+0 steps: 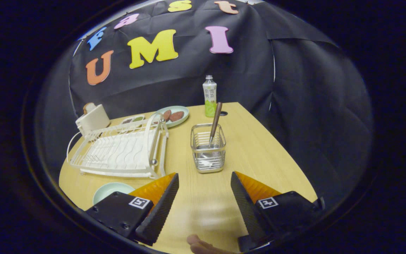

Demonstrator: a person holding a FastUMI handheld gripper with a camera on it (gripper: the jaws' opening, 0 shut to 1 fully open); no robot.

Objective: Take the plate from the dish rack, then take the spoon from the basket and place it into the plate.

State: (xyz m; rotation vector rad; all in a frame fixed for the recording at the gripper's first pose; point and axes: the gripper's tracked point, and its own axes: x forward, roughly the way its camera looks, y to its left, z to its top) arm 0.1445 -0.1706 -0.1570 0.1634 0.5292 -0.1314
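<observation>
Worktop point(259, 155), wooden. One dish rack point(118, 153) at left edge, no plate in it. One pale plate point(109, 190) by near-left corner, just left of tool point(204, 190). One wire basket point(208, 151) mid-worktop, straight ahead, just beyond fingers. One spoon point(215, 123) inside, long axis near upright, handle leaning slightly right. Tool wide open, holding nothing.

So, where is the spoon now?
The spoon stands tilted in the wire basket on the table, just ahead of the open fingers, right of the dish rack.
</observation>
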